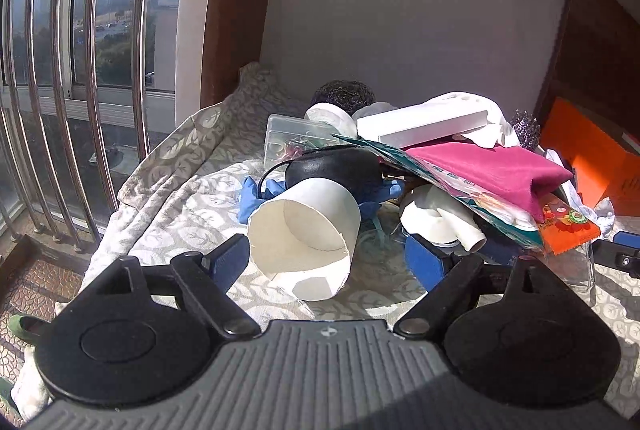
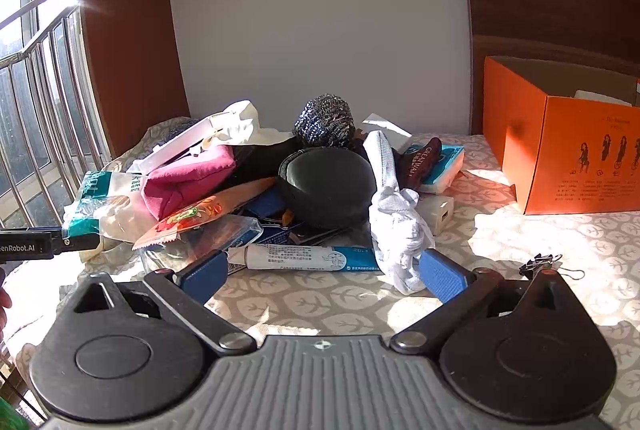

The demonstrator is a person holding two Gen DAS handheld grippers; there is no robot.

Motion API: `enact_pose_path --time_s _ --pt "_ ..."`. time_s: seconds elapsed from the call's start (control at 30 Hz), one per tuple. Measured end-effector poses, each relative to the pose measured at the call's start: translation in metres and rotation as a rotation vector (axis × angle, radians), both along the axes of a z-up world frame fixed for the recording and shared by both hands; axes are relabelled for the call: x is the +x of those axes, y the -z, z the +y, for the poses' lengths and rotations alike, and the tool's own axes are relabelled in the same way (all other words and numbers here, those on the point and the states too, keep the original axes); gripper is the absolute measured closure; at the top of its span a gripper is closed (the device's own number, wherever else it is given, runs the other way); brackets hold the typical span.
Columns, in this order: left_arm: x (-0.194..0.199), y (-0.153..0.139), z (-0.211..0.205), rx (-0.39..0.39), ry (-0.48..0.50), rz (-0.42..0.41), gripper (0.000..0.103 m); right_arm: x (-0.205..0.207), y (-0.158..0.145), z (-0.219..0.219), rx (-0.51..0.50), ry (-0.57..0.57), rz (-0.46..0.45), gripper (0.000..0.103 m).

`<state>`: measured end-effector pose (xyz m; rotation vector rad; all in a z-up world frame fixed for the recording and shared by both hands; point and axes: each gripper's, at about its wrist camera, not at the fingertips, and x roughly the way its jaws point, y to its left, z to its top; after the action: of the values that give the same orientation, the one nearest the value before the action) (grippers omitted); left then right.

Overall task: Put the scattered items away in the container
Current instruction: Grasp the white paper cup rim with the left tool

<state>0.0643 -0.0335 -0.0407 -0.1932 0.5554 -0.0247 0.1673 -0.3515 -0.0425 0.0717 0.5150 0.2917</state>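
One paper cup [image 1: 306,240], two scourers [image 2: 324,119].

Bare cloth [image 2: 320,306] lies before the clutter pile [image 2: 260,190]; orange box [image 2: 560,158] stands apart, rightward.

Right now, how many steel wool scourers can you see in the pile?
2. One steel scourer sits at the back of the pile, behind the black round pouch. A second scourer lies at the window end, behind the clear plastic box. More may be buried.
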Motion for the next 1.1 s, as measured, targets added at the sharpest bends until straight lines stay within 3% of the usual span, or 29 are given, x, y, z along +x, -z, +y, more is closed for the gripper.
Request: enact_pose_path --time_s 0.03,0.1,0.13,0.2,0.3,0.47,0.63,0.73,0.83,0.87,0.93,0.97,1.0,1.03,1.07,1.1 --pt "0.002 0.0 0.003 -0.014 -0.005 0.003 0.029 0.0 0.0 0.0 0.004 0.001 0.002 0.0" --pt "0.005 0.001 0.007 -0.022 -0.014 0.015 0.051 0.0 0.0 0.0 0.012 0.002 0.004 0.0" --pt "0.008 0.002 0.009 -0.017 -0.016 0.028 0.054 0.0 0.0 0.0 0.012 0.003 0.003 0.0" --pt "0.014 0.005 0.01 -0.013 -0.004 0.046 0.072 0.0 0.0 0.001 0.009 0.003 0.001 0.0" --pt "0.023 0.011 0.013 -0.011 0.013 0.07 0.086 -0.001 0.001 0.001 -0.001 0.002 -0.002 0.0" --pt "0.033 0.013 0.015 0.008 0.029 0.054 0.089 -0.002 0.001 -0.001 -0.076 0.039 -0.059 0.002" --pt "0.042 0.016 0.013 0.039 0.036 0.061 0.087 0.006 0.004 -0.016 -0.09 0.081 -0.061 0.022" --pt "0.045 0.019 0.01 0.048 0.033 0.063 0.082 0.018 0.007 -0.023 -0.126 0.092 -0.046 0.022" --pt "0.048 0.02 0.01 0.033 0.043 0.07 0.066 0.03 0.008 -0.023 -0.159 0.061 -0.048 0.024" --pt "0.048 0.02 0.01 0.038 0.036 0.068 0.062 0.034 0.008 -0.022 -0.168 0.043 -0.047 0.029" --pt "0.048 0.02 0.008 0.05 0.019 0.064 0.057 0.044 0.01 -0.018 -0.194 -0.016 -0.036 0.05" --pt "0.049 0.021 0.008 0.049 0.02 0.063 0.057 0.047 0.011 -0.017 -0.198 -0.031 -0.026 0.073" --pt "0.048 0.021 0.008 0.048 0.025 0.063 0.059 0.052 0.013 -0.017 -0.188 -0.053 -0.003 0.082" --pt "0.049 0.021 0.008 0.046 0.028 0.06 0.066 0.055 0.015 -0.019 -0.169 -0.067 0.018 0.083" --pt "0.048 0.021 0.01 0.034 0.029 0.057 0.079 0.056 0.015 -0.022 -0.143 -0.085 0.031 0.086" --pt "0.046 0.02 0.012 0.012 0.033 0.045 0.084 0.055 0.014 -0.024 -0.121 -0.099 0.033 0.087"
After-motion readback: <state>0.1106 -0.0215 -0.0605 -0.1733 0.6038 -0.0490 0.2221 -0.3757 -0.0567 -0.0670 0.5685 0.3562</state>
